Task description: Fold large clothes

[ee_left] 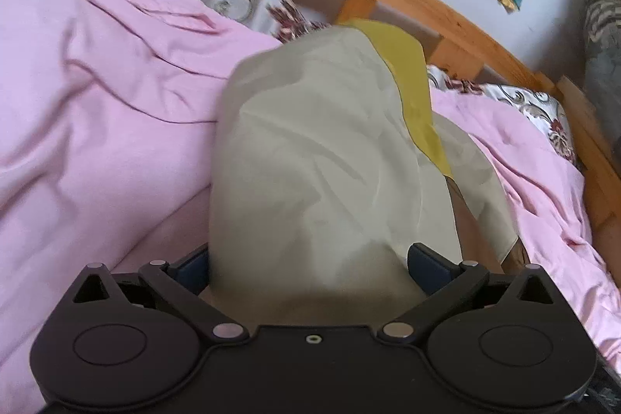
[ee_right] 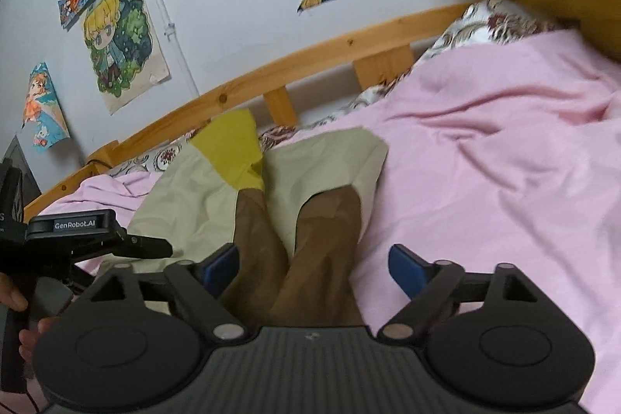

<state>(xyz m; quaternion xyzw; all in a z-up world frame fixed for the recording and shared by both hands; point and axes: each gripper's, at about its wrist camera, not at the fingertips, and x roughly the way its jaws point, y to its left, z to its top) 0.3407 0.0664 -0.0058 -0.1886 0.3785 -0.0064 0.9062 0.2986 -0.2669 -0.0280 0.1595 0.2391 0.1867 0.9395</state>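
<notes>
Left wrist view: left gripper (ee_left: pixel 308 262) spread, released, straddling the folded garment (ee_left: pixel 310 150) laid near the bed's (ee_left: pixel 116 84) far rail; right gripper (ee_right: pixel 314 268) likewise released.

A large garment of pale khaki cloth with a mustard-yellow panel and brown sections (ee_right: pixel 271 189) lies crumpled and partly folded on the bed, its yellow end near the far railed edge, brown sections nearest.

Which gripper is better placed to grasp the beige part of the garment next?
Left, probably. The left gripper stands open with the beige part between its fingers; the open right gripper faces the brown part.
</notes>
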